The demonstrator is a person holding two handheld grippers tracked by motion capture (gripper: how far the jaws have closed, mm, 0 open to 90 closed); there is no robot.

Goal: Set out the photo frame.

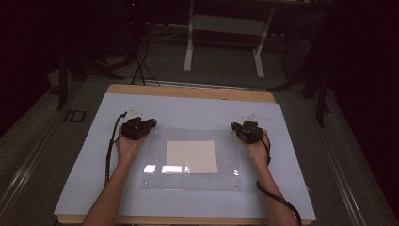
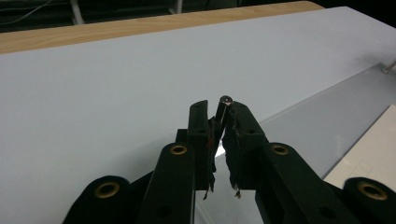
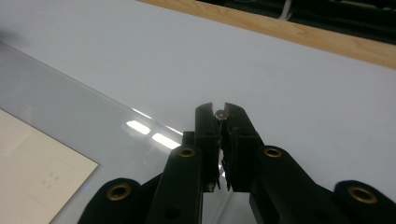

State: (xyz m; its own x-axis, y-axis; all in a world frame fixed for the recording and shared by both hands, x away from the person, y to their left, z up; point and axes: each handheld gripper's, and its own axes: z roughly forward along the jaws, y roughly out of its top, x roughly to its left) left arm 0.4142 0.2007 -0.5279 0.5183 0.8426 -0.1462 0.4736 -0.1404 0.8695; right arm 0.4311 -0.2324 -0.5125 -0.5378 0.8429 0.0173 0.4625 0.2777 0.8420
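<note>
in the high view the left gripper (image 1: 142, 126) sits at the upper left corner of a clear acrylic sheet (image 1: 192, 181), and the right gripper (image 1: 246, 131) at its upper right corner. a cream paper sheet (image 1: 191, 157) lies under the clear sheet at frame centre, on a pale blue board (image 1: 84, 179) over the wooden table (image 1: 188, 91). in the left gripper view the jaws are clamped on a small standoff pin (image 2: 225, 106), upright at centre frame. in the right gripper view the jaws are pinched on a second standoff pin (image 3: 220, 114), also centre frame, at the sheet's edge.
</note>
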